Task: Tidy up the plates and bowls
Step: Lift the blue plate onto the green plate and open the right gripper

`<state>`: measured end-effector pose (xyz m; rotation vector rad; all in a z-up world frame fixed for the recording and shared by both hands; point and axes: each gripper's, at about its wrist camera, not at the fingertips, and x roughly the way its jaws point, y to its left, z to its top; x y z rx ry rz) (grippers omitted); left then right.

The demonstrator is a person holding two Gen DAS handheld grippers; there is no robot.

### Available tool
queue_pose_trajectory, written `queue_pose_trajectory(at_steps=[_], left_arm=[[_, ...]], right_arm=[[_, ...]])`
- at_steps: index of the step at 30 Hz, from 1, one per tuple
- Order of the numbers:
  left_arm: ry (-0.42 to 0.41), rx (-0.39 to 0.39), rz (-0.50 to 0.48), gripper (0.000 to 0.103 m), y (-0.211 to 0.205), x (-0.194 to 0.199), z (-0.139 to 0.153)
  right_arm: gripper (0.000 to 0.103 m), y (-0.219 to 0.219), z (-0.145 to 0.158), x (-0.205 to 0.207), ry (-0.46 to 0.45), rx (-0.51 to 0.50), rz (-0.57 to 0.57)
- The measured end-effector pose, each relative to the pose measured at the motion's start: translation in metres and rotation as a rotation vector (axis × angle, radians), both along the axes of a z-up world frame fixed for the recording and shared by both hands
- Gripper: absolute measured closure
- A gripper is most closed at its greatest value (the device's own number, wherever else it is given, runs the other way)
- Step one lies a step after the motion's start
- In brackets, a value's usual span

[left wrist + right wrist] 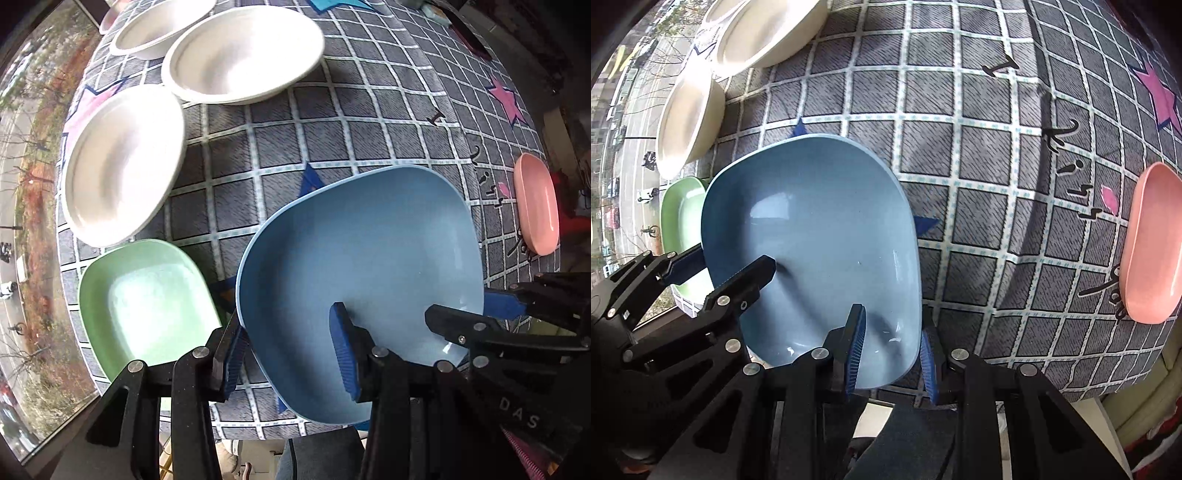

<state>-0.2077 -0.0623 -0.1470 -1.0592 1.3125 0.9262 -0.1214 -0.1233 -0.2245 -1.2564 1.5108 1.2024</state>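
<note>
A blue square plate (362, 266) lies on the checked tablecloth near the front edge; it also shows in the right wrist view (812, 229). My left gripper (291, 350) is open, its jaws straddling the plate's near left rim. My right gripper (892, 350) is open, its jaws straddling the plate's near right rim; it also shows in the left wrist view (476, 310). A green square plate (144, 295) lies just left of the blue one. Three white round bowls (122, 162) (243, 51) (159, 26) sit at the far left. A pink plate (535, 203) lies at the right.
The grey checked tablecloth (979, 166) with stars and lettering covers the table. A window with a street view runs along the left edge (22, 221). The table's front edge is directly below both grippers.
</note>
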Motion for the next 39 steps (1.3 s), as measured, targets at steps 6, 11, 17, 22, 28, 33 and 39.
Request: queue_pose_trajectory(at_steps=[6,11,17,22,28,33,39], left_arm=[[0.013,0.003,0.106,0.056,0.024,-0.119,0.017],[0.063,0.021,0.152,0.056,0.033,-0.187,0.008],[0.104,0.032,0.181,0.054,0.051,-0.213,-0.02],[0.175,0.076,0.19,0.023,0.046,-0.202,-0.037],[0.162,0.073,0.169,0.023,0.037,-0.149,-0.043],[0.1,0.063,0.116,0.022,0.026,-0.095,-0.033],[0.047,0.044,-0.035,0.021,0.022,-0.028,-0.027]], right_arm=[[0.072,0.001,0.014,-0.078,0.042,0.002,0.109],[0.072,-0.006,0.011,-0.135,0.102,-0.033,0.18],[0.072,-0.015,-0.016,-0.174,0.142,-0.093,0.173],[0.064,-0.009,-0.032,-0.181,0.125,-0.087,0.171],[0.026,0.002,-0.014,-0.142,0.029,0.017,0.211],[0.026,-0.003,-0.012,-0.093,-0.007,-0.001,0.056],[0.014,-0.018,-0.007,-0.035,-0.015,0.002,-0.118]])
